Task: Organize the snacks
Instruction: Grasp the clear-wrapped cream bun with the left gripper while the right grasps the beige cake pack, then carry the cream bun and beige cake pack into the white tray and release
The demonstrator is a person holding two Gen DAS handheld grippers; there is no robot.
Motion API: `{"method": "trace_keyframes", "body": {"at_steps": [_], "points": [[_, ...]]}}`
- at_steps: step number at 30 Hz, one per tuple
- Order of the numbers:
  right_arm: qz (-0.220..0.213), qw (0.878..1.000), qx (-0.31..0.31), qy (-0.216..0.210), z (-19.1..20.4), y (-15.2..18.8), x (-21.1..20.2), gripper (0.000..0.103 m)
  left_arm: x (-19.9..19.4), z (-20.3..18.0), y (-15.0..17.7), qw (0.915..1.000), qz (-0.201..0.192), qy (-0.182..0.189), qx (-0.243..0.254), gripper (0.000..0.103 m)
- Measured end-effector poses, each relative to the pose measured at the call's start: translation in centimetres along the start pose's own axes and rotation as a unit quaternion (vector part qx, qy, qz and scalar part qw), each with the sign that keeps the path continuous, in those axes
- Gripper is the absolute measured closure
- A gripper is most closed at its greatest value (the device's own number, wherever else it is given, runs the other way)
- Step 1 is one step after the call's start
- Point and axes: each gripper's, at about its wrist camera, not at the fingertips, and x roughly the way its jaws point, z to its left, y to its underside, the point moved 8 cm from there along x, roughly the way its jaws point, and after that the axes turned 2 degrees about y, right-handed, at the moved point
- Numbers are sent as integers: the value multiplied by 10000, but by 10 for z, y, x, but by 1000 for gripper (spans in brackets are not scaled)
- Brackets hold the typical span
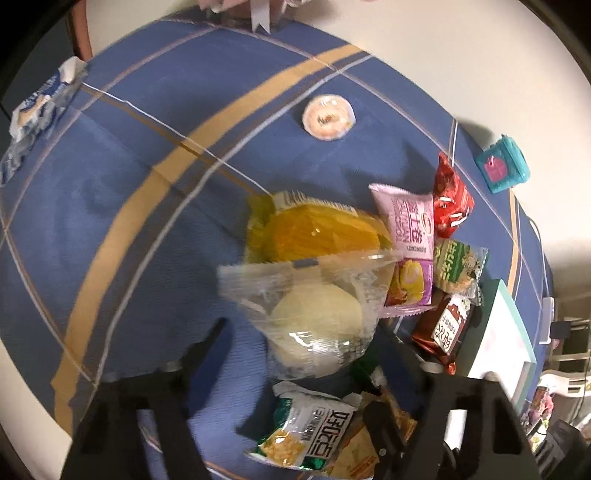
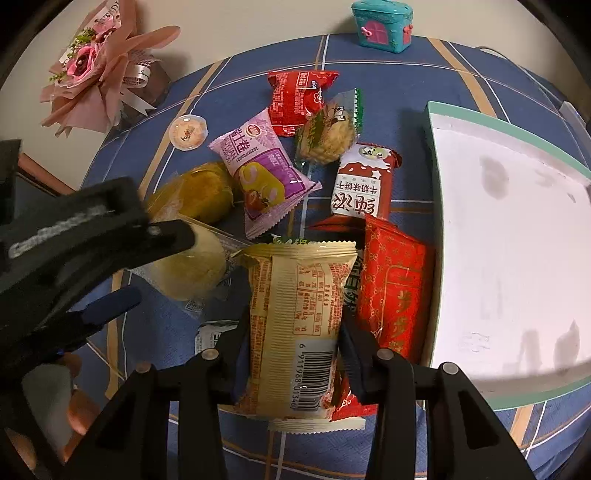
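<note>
counter (image 2: 155,332): blue plaid cloth, snacks | right tongs (image 2: 291,332): pinching cream packet (image 2: 299,314) | left tongs (image 1: 295,350): straddling clear-wrapped bun (image 1: 317,325), grip unclear

A pink paper bouquet (image 2: 96,62) with ribbon sits at the far left corner, half off the blue plaid tablecloth (image 1: 122,206) (tan and white stripes). 1 little teal house-shaped box (image 2: 381,24) with a pink door stands at the table's far edge, well apart from the flowers.
</note>
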Motion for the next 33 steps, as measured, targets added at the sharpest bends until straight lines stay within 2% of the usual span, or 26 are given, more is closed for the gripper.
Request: {"method": "trace_keyframes", "body": {"at_steps": [1, 7, 15, 25, 28, 33], "points": [[-7, 10000, -4, -11, -3, 4, -3, 59, 3, -3, 0, 9999, 30, 162, -42, 45], [-44, 9999, 41, -122, -5, 5, -9, 63, -5, -2, -5, 9994, -102, 260, -179, 48], [-262, 9989, 96, -373, -7, -1, -35, 64, -39, -4, -8, 9981, -472, 388, -95, 48], [-995, 9924, 139, -704, -14, -12, -98, 64, -89, -10, -2, 9927, -1071, 548, -15, 48], [-1127, 9908, 175, -732, -11, -16, -109, 64, -98, -15, 0, 9915, -1185, 538, 45, 48], [-1351, 9886, 389, -541, -38, -19, -128, 64, -105, -26, 5, 9900, -1293, 541, 184, 48]]}}
